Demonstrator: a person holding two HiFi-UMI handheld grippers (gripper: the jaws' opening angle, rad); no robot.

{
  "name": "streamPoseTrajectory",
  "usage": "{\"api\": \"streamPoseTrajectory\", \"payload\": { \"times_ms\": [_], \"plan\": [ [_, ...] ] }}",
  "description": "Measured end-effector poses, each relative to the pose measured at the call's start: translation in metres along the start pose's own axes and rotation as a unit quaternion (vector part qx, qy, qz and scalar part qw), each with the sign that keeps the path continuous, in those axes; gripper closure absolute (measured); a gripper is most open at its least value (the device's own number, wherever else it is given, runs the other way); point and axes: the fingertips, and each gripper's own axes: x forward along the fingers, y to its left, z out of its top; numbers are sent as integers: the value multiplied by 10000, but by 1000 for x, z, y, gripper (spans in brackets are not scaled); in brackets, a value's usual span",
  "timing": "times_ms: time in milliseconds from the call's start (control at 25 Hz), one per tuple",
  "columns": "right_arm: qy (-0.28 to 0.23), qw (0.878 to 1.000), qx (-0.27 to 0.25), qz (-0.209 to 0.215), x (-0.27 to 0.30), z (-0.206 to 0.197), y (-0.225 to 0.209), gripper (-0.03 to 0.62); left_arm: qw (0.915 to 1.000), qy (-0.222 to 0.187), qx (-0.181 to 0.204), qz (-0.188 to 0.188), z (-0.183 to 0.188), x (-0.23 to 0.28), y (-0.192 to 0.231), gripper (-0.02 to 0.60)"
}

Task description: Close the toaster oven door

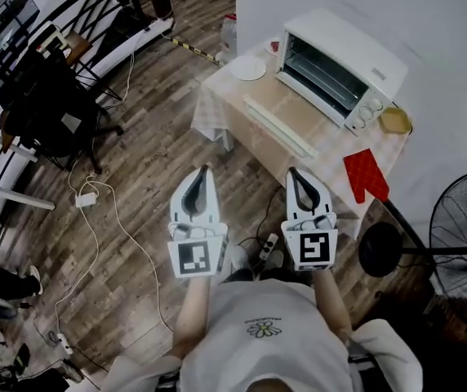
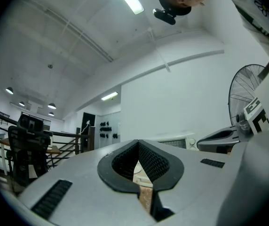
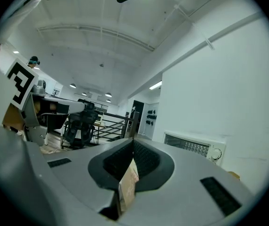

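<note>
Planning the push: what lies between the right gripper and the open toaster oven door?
Nothing stands there: in the head view only tablecloth separates the right gripper from the oven door.

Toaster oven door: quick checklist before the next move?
1. The toaster oven door is open, folded down: ok, ready to close.
2. Nothing lies on the door; the plate sits apart from it: ok.
3. The left gripper is shut and empty: ok.
4. The right gripper is shut and empty: ok.
5. Grippers at the door: not ok, both are short of the table.
6. Nothing protrudes from the toaster oven: cannot tell.
</note>
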Motion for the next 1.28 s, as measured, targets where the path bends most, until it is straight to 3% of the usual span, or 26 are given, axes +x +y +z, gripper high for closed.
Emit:
{"api": "streamPoseTrajectory", "payload": {
  "times_ms": [680, 920, 1280],
  "plan": [
    [124, 9999, -9, -22, -24, -42, -59, 584, 9998, -92, -1, -188, -9, 33, -79, 566],
    [188, 9991, 163, -350, -30, -52, -80, 584, 9980, -67, 13, -635, -15, 64, -104, 566],
    [331, 9902, 418, -1288, -21, -56, -118, 583, 9874, -189, -53, -1573, -17, 121, -130, 566]
  ]
}}
